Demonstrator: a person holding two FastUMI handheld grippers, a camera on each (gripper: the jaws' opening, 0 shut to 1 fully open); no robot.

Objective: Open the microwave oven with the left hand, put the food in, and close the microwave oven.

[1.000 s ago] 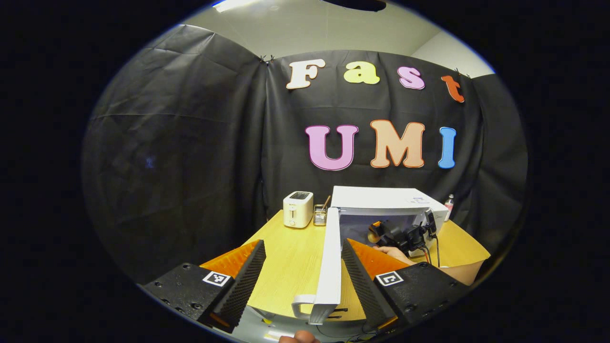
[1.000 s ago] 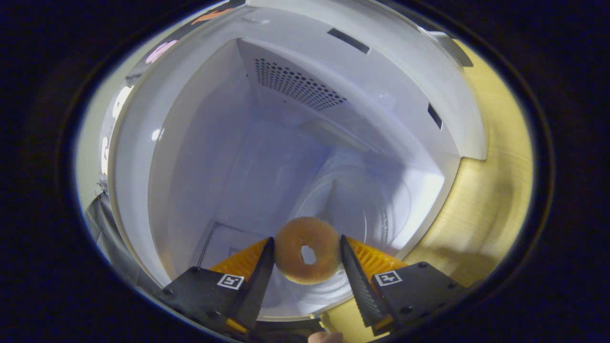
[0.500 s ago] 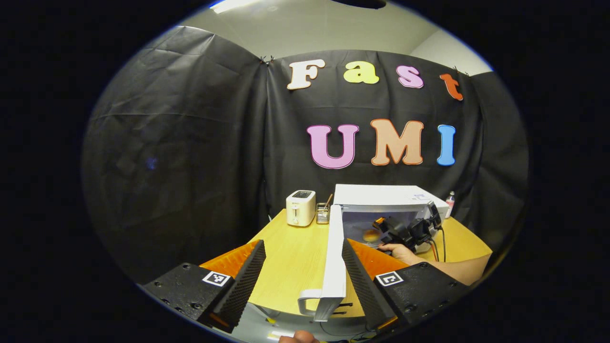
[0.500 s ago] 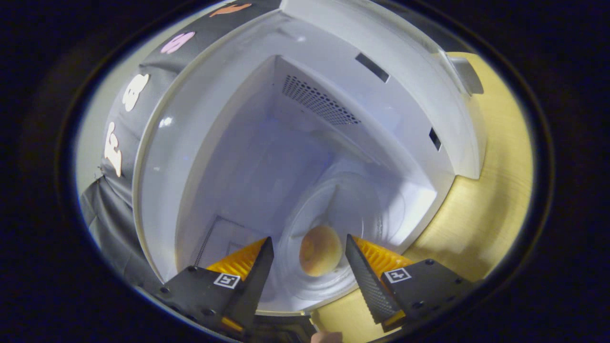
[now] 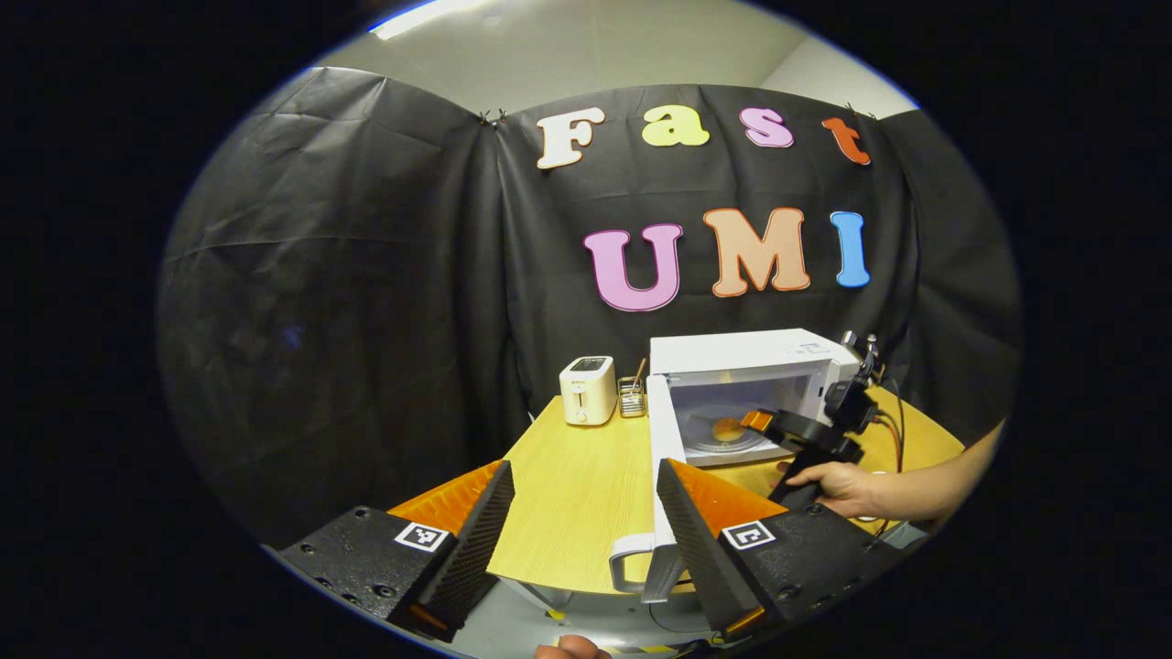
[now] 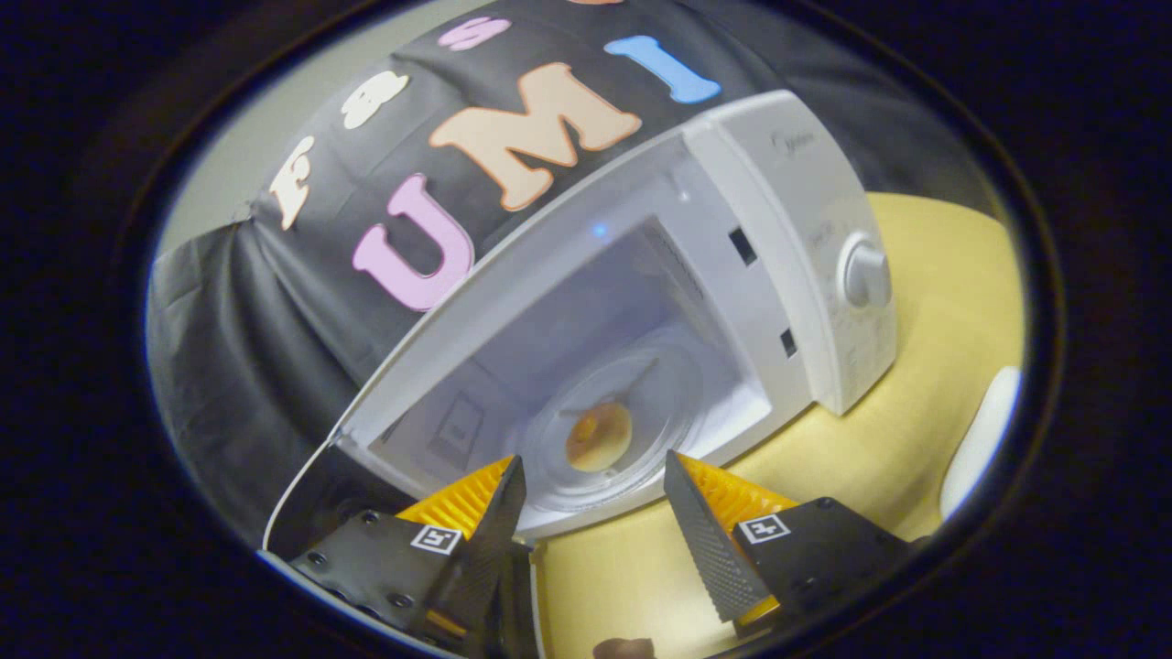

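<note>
The microwave oven [image 5: 746,384] stands on the wooden table [image 5: 568,494] with its door [image 5: 661,476] swung wide toward the near edge. The food, a round browned bun or doughnut [image 6: 597,437], lies on the glass turntable [image 6: 632,430] inside the oven's cavity, touching no gripper. From the left gripper view it shows as a small tan spot [image 5: 728,427] in the lit chamber.

The right gripper [image 6: 591,517] hangs just outside the oven's mouth, jaws spread wide and holding nothing, the food well beyond its tips. From the left gripper view it appears in front of the oven's control panel [image 5: 806,435], with a hand [image 5: 838,485] around its grip.

The left gripper [image 5: 581,526] sits off the table's near edge, beside the open door; its jaws are spread wide and hold nothing, and the door's handle [image 5: 627,563] shows low between them, apart from both fingers as far as I can tell. A toaster [image 5: 588,390] stands to the left of the oven.

I judge the placing done, so the step in hand is the closing. The next move calls for the right gripper to clear the doorway, then for the left to push the door round until it latches.
</note>
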